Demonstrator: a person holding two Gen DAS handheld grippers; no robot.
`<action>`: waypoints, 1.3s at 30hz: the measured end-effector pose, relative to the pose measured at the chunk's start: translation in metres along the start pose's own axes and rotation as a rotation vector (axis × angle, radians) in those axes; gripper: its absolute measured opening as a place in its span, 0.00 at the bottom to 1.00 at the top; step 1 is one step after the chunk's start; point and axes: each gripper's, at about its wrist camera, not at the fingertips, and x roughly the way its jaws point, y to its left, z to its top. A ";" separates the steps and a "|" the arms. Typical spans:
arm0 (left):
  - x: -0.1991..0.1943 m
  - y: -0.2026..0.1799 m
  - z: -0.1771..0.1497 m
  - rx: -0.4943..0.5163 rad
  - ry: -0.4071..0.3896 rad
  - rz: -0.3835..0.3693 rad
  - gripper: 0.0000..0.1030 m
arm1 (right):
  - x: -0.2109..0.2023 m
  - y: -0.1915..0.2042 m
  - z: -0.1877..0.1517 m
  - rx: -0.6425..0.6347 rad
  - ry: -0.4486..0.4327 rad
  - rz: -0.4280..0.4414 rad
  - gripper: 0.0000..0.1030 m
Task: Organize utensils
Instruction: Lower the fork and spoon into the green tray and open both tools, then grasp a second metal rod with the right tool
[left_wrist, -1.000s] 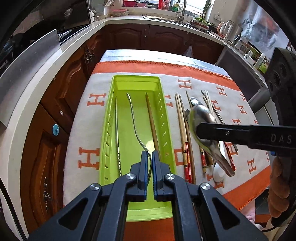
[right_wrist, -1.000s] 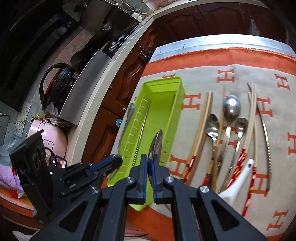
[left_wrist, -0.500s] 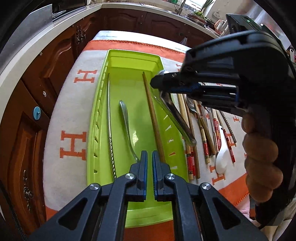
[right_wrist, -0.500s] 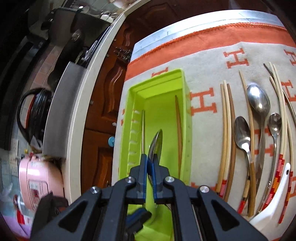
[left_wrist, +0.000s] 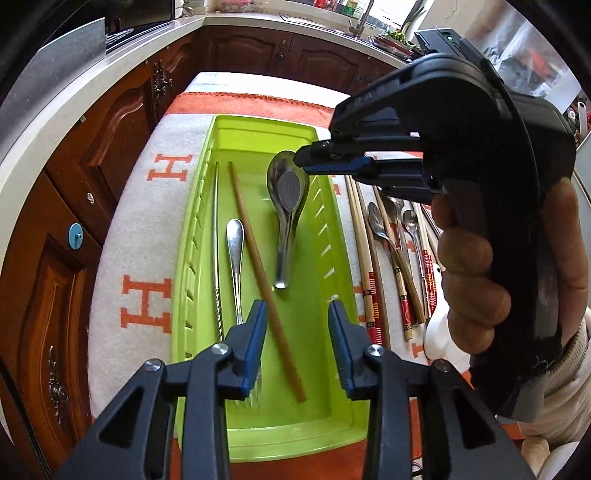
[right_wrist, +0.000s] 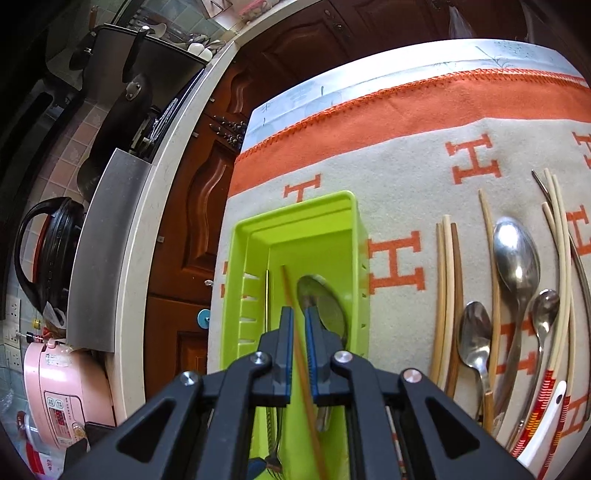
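Spoon (left_wrist: 288, 206) dropped into tray (left_wrist: 192, 280), below right tool (left_wrist: 310, 164)

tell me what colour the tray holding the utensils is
Bright lime green tray, plain with slotted side walls; it shows best in the left wrist view.

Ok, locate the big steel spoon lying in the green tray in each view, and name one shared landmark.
Left wrist: big steel spoon lies in the tray's right half, bowl far.
Right wrist: its bowl shows just beyond the gripper tips, right of centre.
Shared landmark: the wooden chopstick immediately left of it.
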 end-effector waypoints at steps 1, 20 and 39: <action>-0.001 0.000 0.001 -0.001 -0.001 0.003 0.31 | 0.000 0.001 0.000 -0.001 0.001 -0.003 0.08; -0.008 -0.026 -0.001 0.044 0.001 0.052 0.32 | -0.055 -0.031 -0.047 -0.128 -0.021 -0.074 0.08; 0.006 -0.084 0.015 0.119 0.023 0.017 0.32 | -0.120 -0.133 -0.071 0.019 -0.087 -0.148 0.08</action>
